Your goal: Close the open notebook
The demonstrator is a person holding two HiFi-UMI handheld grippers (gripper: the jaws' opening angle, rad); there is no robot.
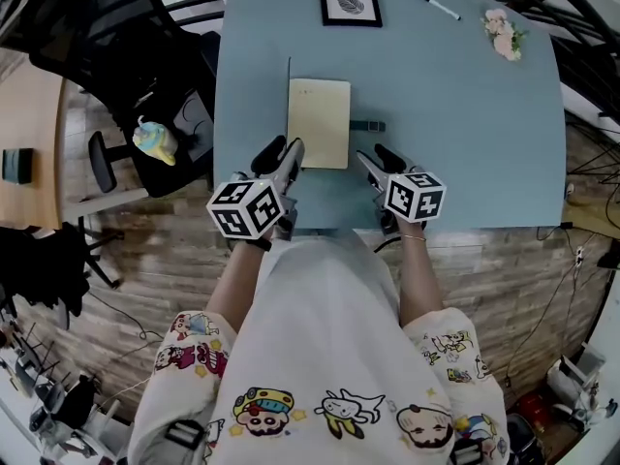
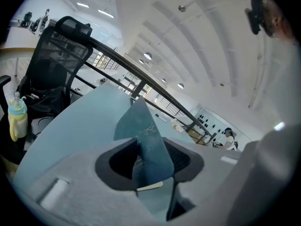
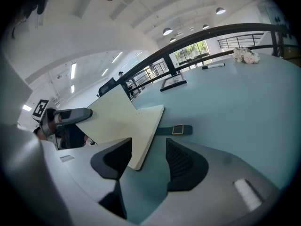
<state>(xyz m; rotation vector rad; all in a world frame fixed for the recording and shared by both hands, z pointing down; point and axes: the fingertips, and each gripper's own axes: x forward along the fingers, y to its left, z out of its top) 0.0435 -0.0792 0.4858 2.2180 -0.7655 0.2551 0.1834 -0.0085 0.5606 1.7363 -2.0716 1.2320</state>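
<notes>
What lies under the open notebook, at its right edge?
A dark strap with a small buckle comes out from under the notebook onto the blue table. The notebook covers the rest, so where the strap ends beneath cannot be seen.

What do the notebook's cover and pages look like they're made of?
The cover looks like faux leather or coated card: matte teal, faintly scuffed, thin and slightly bowed. The pages look like plain paper: matte cream, stacked into a thin block with a visible edge.
</notes>
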